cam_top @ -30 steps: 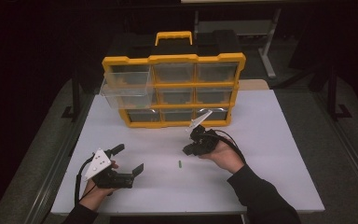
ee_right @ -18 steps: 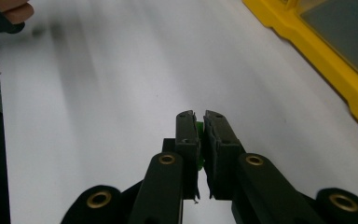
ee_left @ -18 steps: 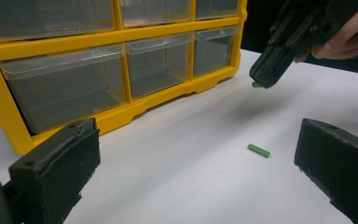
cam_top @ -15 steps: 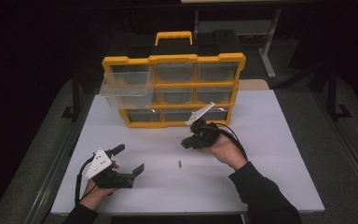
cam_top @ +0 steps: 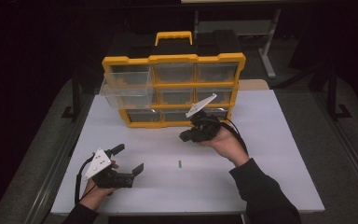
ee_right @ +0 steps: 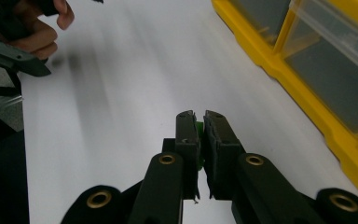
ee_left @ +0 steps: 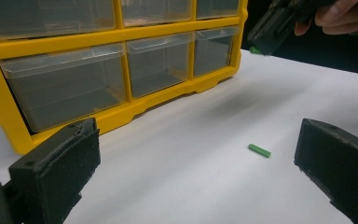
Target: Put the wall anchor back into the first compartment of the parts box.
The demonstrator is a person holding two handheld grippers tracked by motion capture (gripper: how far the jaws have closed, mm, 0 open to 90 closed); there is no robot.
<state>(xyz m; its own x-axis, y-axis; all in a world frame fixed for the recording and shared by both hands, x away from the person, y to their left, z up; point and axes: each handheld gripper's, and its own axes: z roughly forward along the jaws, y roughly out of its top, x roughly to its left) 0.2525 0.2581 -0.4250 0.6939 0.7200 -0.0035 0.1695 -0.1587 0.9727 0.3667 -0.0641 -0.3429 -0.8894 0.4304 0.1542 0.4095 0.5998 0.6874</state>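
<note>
A yellow drawer organizer (cam_top: 173, 59) stands at the back of the white table, its top-left clear drawer (cam_top: 126, 91) pulled out. My right gripper (cam_top: 185, 137) hovers in front of the organizer's bottom row. In the right gripper view it (ee_right: 199, 116) is shut on a small green piece (ee_right: 199, 127). A second small green piece (cam_top: 179, 164) lies flat on the table (cam_top: 270, 154); in the left gripper view the piece (ee_left: 259, 150) lies just ahead of the jaws, toward the right one. My left gripper (cam_top: 129, 158) rests low at the front left, open and empty (ee_left: 198, 140).
The organizer's other clear drawers (ee_left: 65, 88) are pushed in. A black carrying handle area with a yellow grip (cam_top: 173, 36) tops the organizer. Dark floor and metal frame legs (cam_top: 268, 56) surround the table.
My right gripper has risen a little and moved farther from me, toward the organizer, still shut on the green piece. The left gripper has stayed put.
</note>
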